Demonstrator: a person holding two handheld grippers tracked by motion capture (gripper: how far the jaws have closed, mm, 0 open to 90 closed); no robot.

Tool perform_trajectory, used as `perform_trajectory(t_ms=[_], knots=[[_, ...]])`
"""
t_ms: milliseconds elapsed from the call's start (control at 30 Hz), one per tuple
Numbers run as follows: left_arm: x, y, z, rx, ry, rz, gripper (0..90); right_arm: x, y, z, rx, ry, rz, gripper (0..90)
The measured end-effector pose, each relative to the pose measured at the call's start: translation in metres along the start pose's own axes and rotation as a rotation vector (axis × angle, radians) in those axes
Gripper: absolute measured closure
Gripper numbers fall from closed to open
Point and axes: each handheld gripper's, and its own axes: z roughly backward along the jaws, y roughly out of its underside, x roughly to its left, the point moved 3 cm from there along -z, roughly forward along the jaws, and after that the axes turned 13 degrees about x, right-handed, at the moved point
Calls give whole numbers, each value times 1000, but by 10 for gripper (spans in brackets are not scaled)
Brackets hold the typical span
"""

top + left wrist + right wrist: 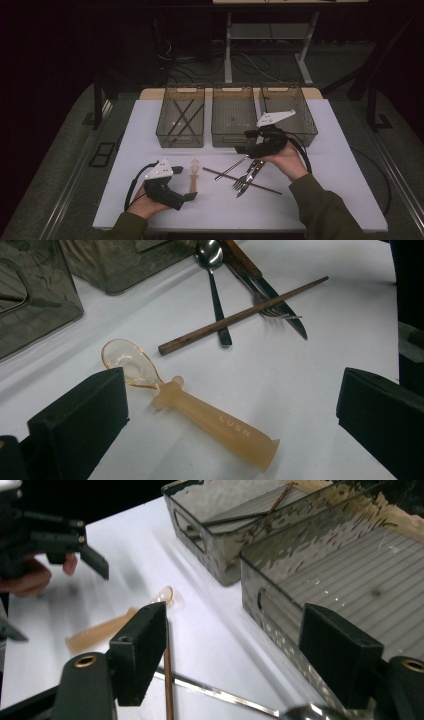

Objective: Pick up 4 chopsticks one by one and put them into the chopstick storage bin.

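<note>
In the high view, a person is holding the left gripper (192, 196) low on the white worktop (150, 120), its jaws pointing toward the orange spoon (194, 176), which is lying flat just beside the gripper's tip. The right gripper (241, 142) is hovering near the front wall of the middle bin (233, 140), above a small heap of cutlery: a metal spoon (231, 168), a fork (244, 178), a knife (255, 170) and a brown chopstick (265, 187) crossing under them. The left bin (165, 137) is holding two dark sticks, and the right bin (307, 132) is standing beside the middle one. In the left gripper view, the jaws are standing wide apart and gripping nothing, with the orange spoon (200, 412) lying on the worktop between them, its clear bowl next to the left jaw and its handle running toward the camera; the chopstick (240, 315), metal spoon (216, 285), fork (272, 310) and knife (280, 307) are lying farther off. In the right gripper view, the jaws are also spread wide and empty, the middle bin (260, 600) sitting close ahead, the chopstick (168, 680) running along the left jaw, and the orange spoon (100, 627) lying beyond, near the left gripper (92, 562).
</note>
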Motion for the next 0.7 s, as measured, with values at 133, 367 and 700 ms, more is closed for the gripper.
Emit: perform_trajectory(t_ms=[133, 367, 700], knots=[[0, 0, 0, 1, 1, 1, 0, 1, 13, 3, 15, 16, 8, 180], [0, 0, 0, 2, 2, 0, 0, 5, 38, 10, 30, 13, 24, 166], [-1, 0, 0, -1, 3, -3, 0, 12, 72, 19, 69, 14, 31, 245]])
